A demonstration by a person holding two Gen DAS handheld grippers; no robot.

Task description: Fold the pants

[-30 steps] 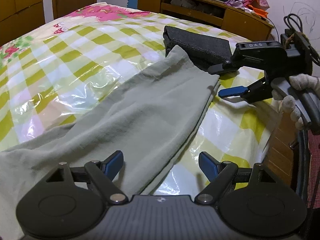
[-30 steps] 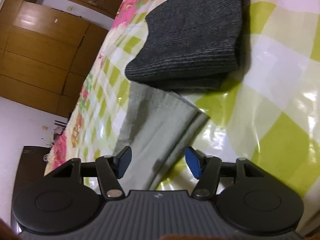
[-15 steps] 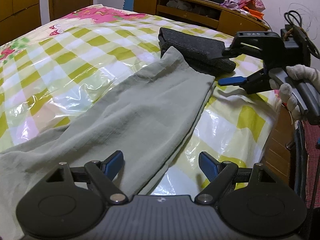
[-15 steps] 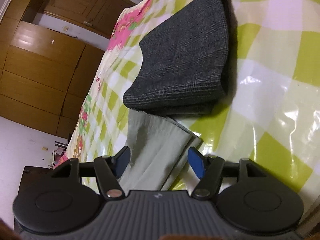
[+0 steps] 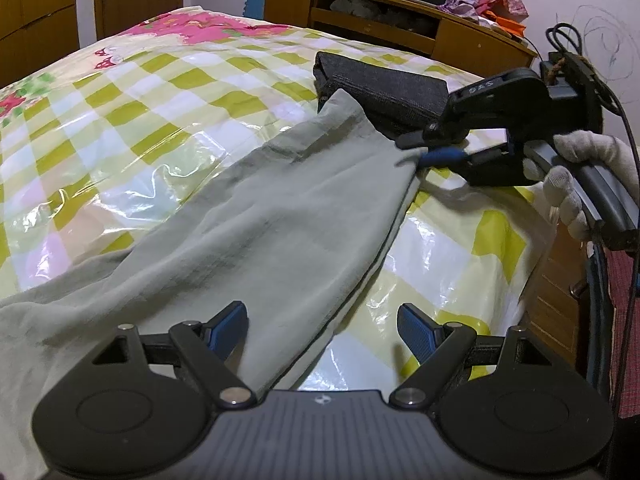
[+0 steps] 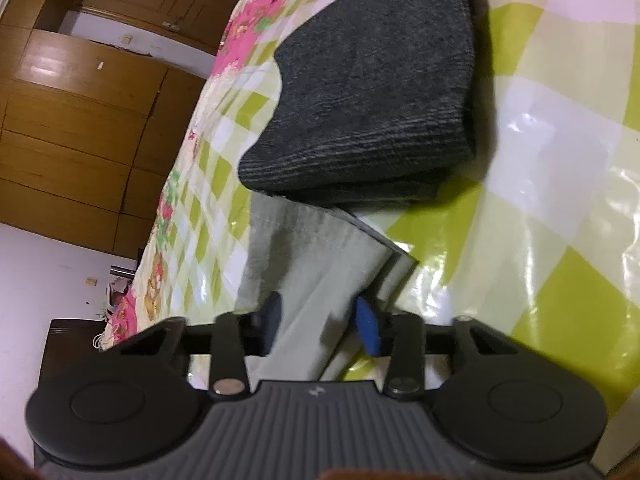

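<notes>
A: What is shown by the left wrist view alone?

B: The pale green pants are seen laid lengthwise along the bed, close to its right edge. The left gripper is held over the near part of the cloth, its jaws spread wide with nothing between them. The right gripper is seen from the side, held by a white-gloved hand, its blue fingertips at the far corner of the pants.

A: And the right wrist view?

B: The hem is seen passing between the jaws of the right gripper, which are narrowed around it; whether the cloth is firmly pinched cannot be told.

A: What room is left at the edges?

B: Bare checked cover is seen to the left of the pants. The right edge of the bed runs just beside them.

A: What else lies near?

B: A folded dark grey garment touches the far end of the pants. A wooden cabinet stands beyond the bed, and wooden wardrobe doors along the wall.
</notes>
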